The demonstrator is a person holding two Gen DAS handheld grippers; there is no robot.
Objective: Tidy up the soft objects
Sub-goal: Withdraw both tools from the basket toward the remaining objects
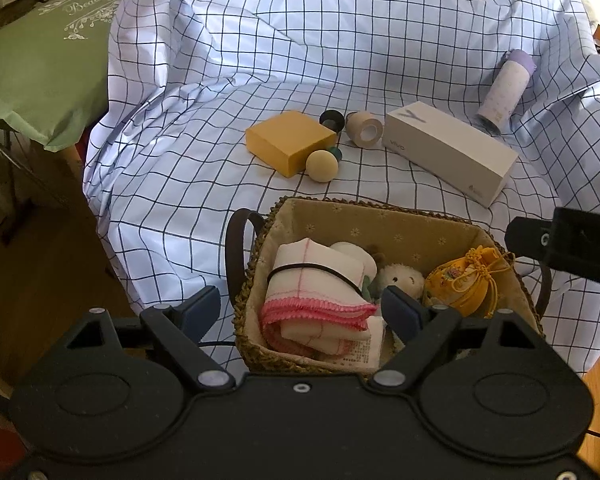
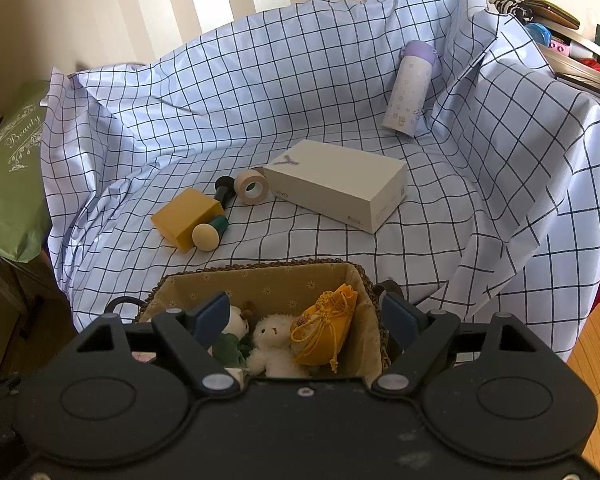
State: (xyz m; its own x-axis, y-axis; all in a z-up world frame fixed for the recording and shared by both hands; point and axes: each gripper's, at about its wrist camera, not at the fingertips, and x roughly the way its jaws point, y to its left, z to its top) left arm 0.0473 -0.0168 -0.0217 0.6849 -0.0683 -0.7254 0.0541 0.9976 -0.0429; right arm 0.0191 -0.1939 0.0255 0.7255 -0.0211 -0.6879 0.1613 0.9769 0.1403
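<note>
Right now, from the left wrist view, the left tool point(image 1: 300, 306) hangs with its jaws spread wide and nothing pressed between them, poised over the near rim of a woven basket point(image 1: 340, 202) that sits on the bench under a blue checked cloth point(image 1: 260, 60). Inside the basket lie a folded white towel point(image 1: 316, 276) with a pink edge and a dark band around it, a small white plush toy point(image 1: 402, 276) and a yellow drawstring pouch point(image 1: 466, 280) at the right end. Beyond the basket, on the cloth, sit a yellow block point(image 1: 290, 140), a pale ball point(image 1: 321, 166) touching it, a roll of tape point(image 1: 364, 128), a long white box point(image 1: 452, 150) and a lilac bottle point(image 1: 504, 92) lying tilted against a fold. A piece of the right tool point(image 1: 568, 240) juts in from the right edge.

From the right wrist view, the right tool point(image 2: 304, 318) also stands wide, gripping nothing, over the same basket point(image 2: 260, 266). The white plush point(image 2: 272, 344) and the yellow pouch point(image 2: 324, 328) lie side by side between its fingers, below them; a second plush point(image 2: 236, 320) with green on it sits just to the left. The white box point(image 2: 340, 184), tape roll point(image 2: 252, 186), yellow block point(image 2: 186, 212) and bottle point(image 2: 410, 88) remain out on the cloth point(image 2: 180, 92).
</note>
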